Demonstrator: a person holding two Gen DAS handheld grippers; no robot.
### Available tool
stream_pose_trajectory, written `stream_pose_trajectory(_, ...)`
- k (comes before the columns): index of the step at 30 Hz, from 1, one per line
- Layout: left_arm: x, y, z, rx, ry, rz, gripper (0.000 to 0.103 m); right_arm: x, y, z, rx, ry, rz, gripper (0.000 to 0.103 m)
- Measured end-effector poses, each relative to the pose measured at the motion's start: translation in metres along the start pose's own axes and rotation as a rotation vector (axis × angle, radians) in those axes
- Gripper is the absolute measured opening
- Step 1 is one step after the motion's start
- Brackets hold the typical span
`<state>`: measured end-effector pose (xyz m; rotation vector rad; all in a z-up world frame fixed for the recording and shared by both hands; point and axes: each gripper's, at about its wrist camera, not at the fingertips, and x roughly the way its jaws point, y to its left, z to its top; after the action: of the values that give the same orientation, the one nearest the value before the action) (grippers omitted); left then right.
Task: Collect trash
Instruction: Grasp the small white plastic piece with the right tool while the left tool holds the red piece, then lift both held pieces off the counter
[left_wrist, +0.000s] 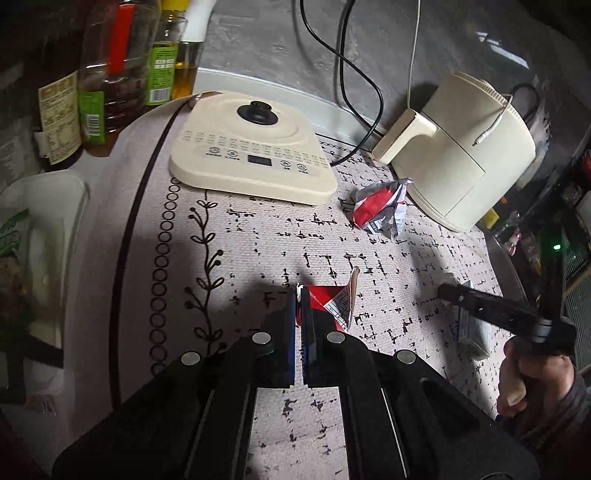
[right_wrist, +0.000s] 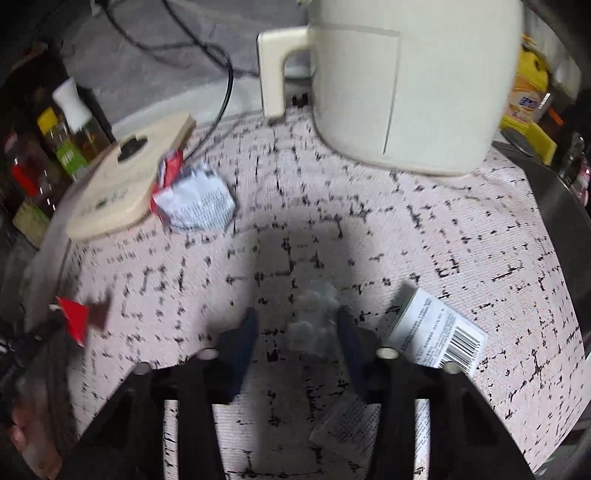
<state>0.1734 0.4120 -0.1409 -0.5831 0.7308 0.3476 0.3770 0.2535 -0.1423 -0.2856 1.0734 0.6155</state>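
My left gripper is shut on a torn red and white wrapper, held just above the patterned tablecloth; the wrapper also shows at the left of the right wrist view. A crumpled red and white wrapper lies between the cream base plate and the cream pot, also in the right wrist view. My right gripper is open, its fingers either side of a clear blister pack. A small white box with a barcode lies just right of it.
A cream kettle base and a cream pot with a handle stand at the back. Oil and sauce bottles stand at the back left, cables behind. A white container sits at the left edge.
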Motion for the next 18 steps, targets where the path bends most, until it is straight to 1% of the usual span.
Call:
stream_pose_trajectory(1,-0.002,0.001,-0.001,-0.001,-0.002,0.002,0.003,0.002,0.001,-0.001,-0.011,0.011,0.0,0.024)
stream_pose_trajectory(2,-0.003,0.001,-0.002,-0.004,-0.003,0.005,0.003,-0.001,0.002,-0.001,-0.017,0.001,-0.007,0.023)
stream_pose_trajectory(6,-0.009,0.001,-0.004,-0.017,-0.015,0.015,0.003,-0.018,-0.001,-0.001,-0.021,-0.04,0.018,0.022)
stream_pose_trajectory(8,-0.012,-0.005,-0.005,-0.018,-0.021,0.014,0.003,-0.03,-0.005,-0.002,-0.011,-0.06,0.046,0.022)
stream_pose_trajectory(14,-0.019,-0.034,-0.013,0.011,-0.041,0.009,0.003,-0.07,-0.022,-0.014,-0.019,-0.132,0.101,0.022)
stream_pose_trajectory(18,-0.023,-0.056,-0.024,0.023,-0.051,0.007,0.003,-0.096,-0.046,-0.031,0.0,-0.162,0.12,0.022)
